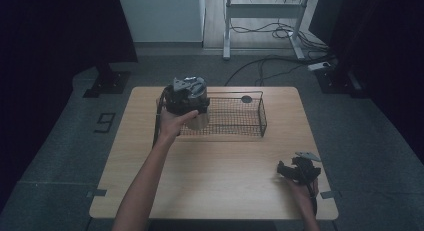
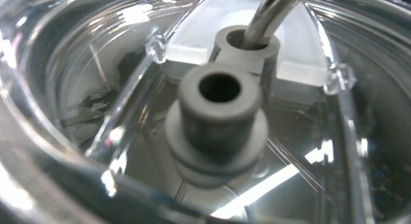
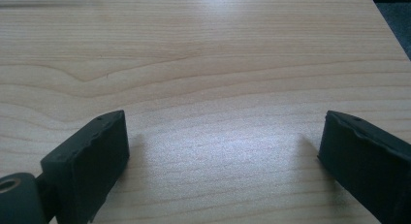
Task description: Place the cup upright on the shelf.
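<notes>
Dim room with cables on the floor, light wooden bench [image 1: 215, 171], black wire basket [image 1: 252, 118] at its far edge, left gripper [image 1: 187, 96] over the basket's left end against a clear lidded container [image 2: 121, 88], grey spout [image 2: 218, 117], jaws' state hidden, right gripper [image 3: 223, 151] spread wide near the bench's right front corner.

Readable text: one mark | a dark "9"-shaped numeral [image 1: 105, 122] on the grey floor [image 1: 60, 141], just left of the table [image 1: 215, 171], near its far-left corner | drawn in blocky segments, could also be read as a "6" from the other side | no other legible labels, brands or signs.
</notes>
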A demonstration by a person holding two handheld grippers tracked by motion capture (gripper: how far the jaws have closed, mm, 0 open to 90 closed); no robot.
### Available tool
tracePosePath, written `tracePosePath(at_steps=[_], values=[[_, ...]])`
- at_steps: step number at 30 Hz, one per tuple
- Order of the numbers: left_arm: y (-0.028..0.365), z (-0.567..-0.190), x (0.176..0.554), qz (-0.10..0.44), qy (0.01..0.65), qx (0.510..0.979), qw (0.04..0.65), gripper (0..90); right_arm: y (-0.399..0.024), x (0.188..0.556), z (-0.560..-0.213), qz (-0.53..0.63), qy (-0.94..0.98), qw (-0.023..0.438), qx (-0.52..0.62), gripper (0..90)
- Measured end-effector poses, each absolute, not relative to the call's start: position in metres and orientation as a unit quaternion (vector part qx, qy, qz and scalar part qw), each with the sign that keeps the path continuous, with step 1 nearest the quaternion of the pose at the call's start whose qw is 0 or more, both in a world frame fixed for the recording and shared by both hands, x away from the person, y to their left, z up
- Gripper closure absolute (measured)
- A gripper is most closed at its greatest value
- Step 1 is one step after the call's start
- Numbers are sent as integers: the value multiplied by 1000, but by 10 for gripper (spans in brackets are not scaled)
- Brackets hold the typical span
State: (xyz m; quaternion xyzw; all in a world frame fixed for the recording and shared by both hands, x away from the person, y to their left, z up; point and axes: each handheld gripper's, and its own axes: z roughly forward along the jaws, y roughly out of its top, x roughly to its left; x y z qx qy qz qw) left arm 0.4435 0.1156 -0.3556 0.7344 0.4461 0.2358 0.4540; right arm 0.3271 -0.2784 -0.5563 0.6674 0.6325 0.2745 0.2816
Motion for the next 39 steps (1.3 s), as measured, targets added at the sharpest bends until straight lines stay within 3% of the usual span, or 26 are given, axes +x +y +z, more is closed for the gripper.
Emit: tracePosePath(at_steps=[15, 39], values=[[109, -359, 470, 268, 456, 731, 431, 38, -279, 328, -556, 274, 631, 282, 668, 38], [118, -395, 490, 257, 501, 714, 417, 38, -279, 327, -556, 274, 632, 282, 668, 38]])
